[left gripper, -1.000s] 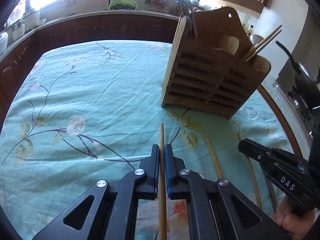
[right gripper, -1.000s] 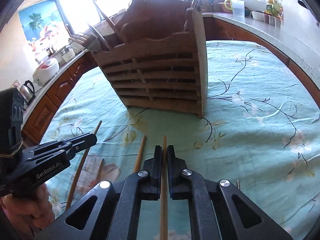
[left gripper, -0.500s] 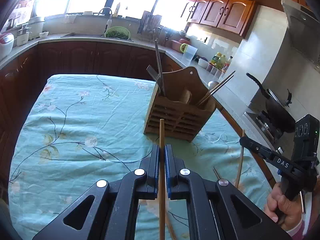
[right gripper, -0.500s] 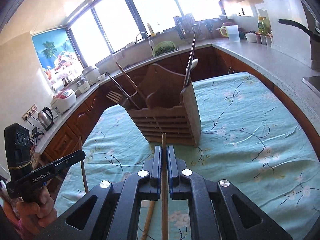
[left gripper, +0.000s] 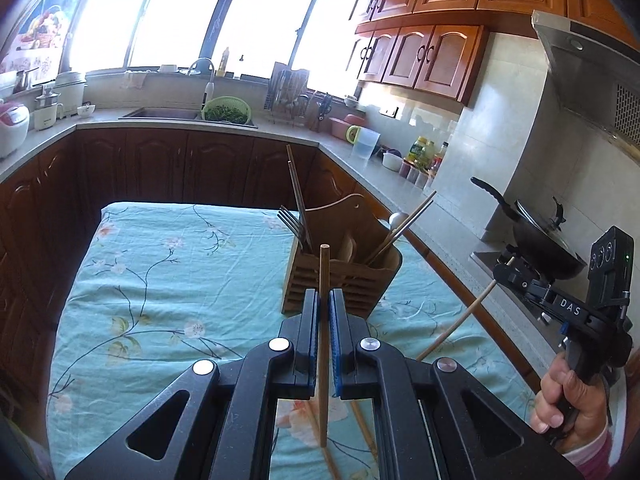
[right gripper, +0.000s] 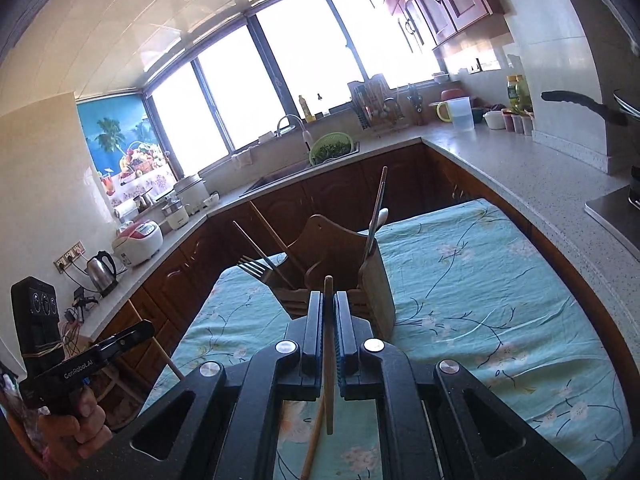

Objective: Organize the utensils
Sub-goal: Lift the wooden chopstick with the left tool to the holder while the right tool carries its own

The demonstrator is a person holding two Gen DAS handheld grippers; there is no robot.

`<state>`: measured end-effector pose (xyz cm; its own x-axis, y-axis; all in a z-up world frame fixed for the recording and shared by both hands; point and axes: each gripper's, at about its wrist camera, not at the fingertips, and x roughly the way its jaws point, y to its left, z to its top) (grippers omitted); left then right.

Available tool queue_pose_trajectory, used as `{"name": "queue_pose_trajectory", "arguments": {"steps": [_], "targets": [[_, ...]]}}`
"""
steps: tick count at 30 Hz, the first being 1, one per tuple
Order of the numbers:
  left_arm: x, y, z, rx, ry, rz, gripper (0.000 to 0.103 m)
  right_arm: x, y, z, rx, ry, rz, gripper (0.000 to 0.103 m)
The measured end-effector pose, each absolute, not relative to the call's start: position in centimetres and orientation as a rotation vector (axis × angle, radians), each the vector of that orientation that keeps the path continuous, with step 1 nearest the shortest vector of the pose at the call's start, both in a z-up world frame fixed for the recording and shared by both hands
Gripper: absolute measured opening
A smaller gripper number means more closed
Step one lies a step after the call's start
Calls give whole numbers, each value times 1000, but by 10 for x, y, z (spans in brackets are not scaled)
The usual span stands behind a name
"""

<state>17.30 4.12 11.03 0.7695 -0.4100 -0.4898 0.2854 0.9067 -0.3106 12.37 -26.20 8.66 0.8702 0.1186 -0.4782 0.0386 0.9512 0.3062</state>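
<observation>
Each gripper, the left gripper (left gripper: 324,312) and the right gripper (right gripper: 329,316), is clamped on a wooden chopstick (left gripper: 323,344), (right gripper: 328,356) at lower centre, raised above the floral-clothed bench (left gripper: 168,280), with the wooden utensil holder (left gripper: 348,276) just beyond.

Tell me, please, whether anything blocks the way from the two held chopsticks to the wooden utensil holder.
Nothing visible does. The left gripper and right gripper each hold a chopstick above the tablecloth, with open air before the wooden utensil holder.

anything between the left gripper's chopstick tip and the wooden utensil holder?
No. In the left wrist view, only bare floral tablecloth lies between the left gripper, its chopstick and the wooden utensil holder.
</observation>
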Motion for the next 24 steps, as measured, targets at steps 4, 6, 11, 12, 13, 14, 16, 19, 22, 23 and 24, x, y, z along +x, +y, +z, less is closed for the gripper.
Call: {"name": "queue_pose_trajectory", "arguments": {"steps": [4,6,11,12,13,14,16,19,22,23,24], "targets": [[175,42,113,-230,573,-374,4,125,-263,90,311,507,43,5],[177,43,115,-234,567,-375,4,126,-263,91,310,504,43,5],[181,42,118,-242,548,-373,4,127,-263,92,308,496,40,5],[182,42,119,-244,544,-372,4,128,-264,92,310,492,39,5],[183,41,119,-246,538,-372,4,129,-265,93,312,488,38,5],[185,40,121,-245,533,-371,4,130,-266,95,311,482,35,5],[189,39,124,-243,520,-371,4,131,-267,100,312,466,31,5],[195,35,135,-237,480,-373,4,138,-269,113,305,437,32,5],[206,30,148,-229,433,-373,4,148,-272,130,293,393,24,5],[210,28,153,-229,419,-371,4,152,-272,137,290,377,21,5],[215,26,157,-232,402,-368,4,156,-274,143,287,359,15,5]]}}
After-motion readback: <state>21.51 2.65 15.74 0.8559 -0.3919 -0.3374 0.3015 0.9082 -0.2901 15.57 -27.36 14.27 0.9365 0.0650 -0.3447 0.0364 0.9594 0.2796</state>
